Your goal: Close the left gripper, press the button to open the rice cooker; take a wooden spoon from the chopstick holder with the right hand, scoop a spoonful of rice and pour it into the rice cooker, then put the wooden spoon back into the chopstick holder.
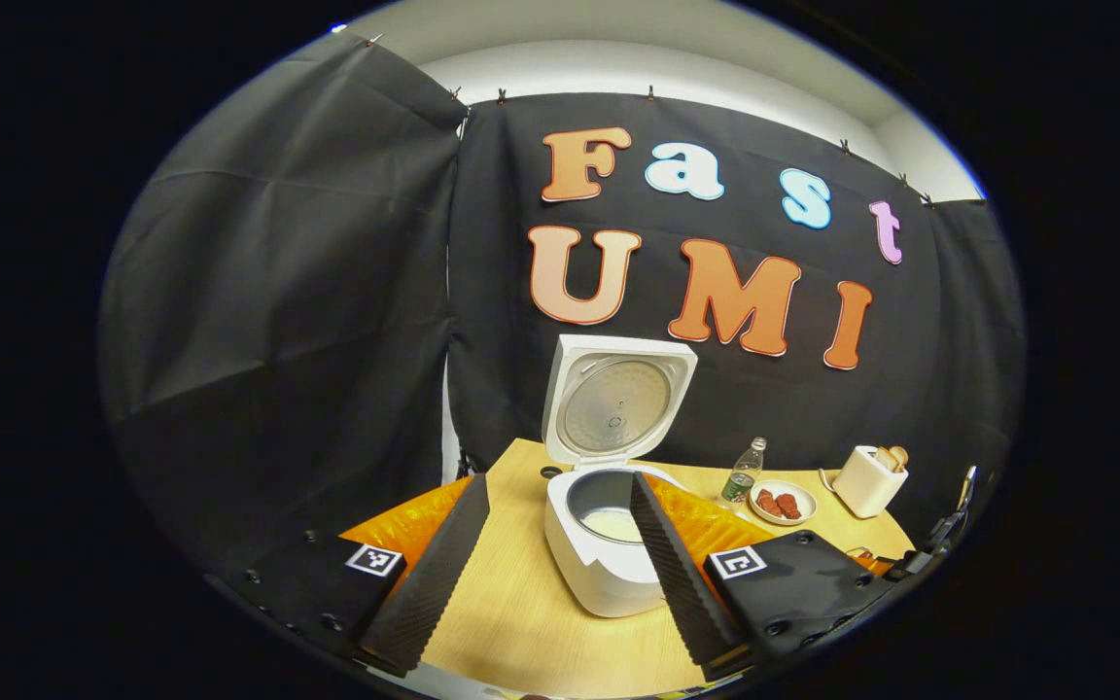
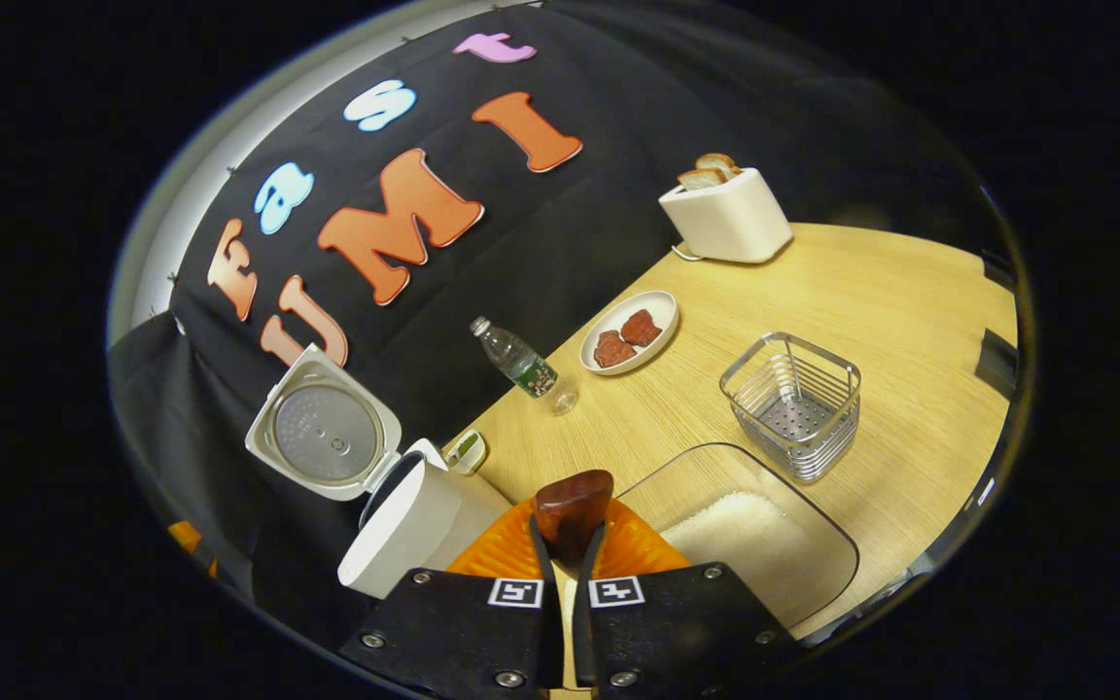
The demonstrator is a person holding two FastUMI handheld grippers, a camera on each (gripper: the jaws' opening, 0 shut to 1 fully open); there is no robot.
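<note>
Right gripper [image 2: 568, 544]: nearest the eye in the right gripper view; fingers drawn together, clamped on the wooden spoon [image 2: 573, 507], its dark rounded end standing up between them.
Left gripper [image 1: 560, 554]: fingers wide apart, holding nothing, raised above the near edge of the table [image 1: 521, 622], the cooker between them beyond.
Rice tray [image 2: 764, 544]: clear, by the table's near edge, a heap of white rice in it, just beside the spoon.
Chopstick holder [image 2: 793, 403]: wire basket past the tray, empty of the spoon.
Rice cooker [image 1: 609, 554]: toward the table's left edge; lid [image 1: 618, 403] upright, pot holding something pale at the bottom.
Far edge: bottle [image 2: 521, 365], plate [image 2: 630, 332] with reddish pieces, toaster [image 2: 727, 219] at the far corner.
Done, by my reckoning: lid opened, spoon drawn.
Doubtful: whether the pale stuff in the pot is the poured spoonful.
Left: at least the spoon's return to the holder.
</note>
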